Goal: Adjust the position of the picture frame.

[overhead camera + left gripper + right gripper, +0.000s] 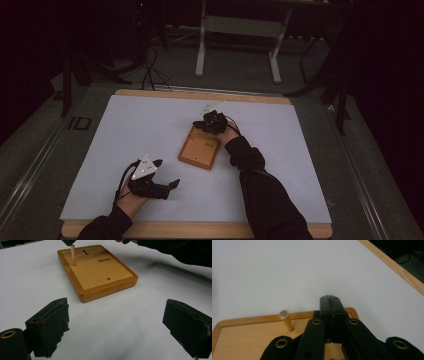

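On the white-covered bench (125,130), the left tool (167,186) rests with jaws spread wide and empty, near a flat wooden board (100,275) with one thin upright peg (73,255), over whose far end the right tool (329,298) hangs clenched.

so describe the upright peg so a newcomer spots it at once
Start at the white sheet covering the table, then find the wooden board near its middle. The peg is a slim pale rod standing upright in one corner; the board's other marks are flat slots and a small hole.
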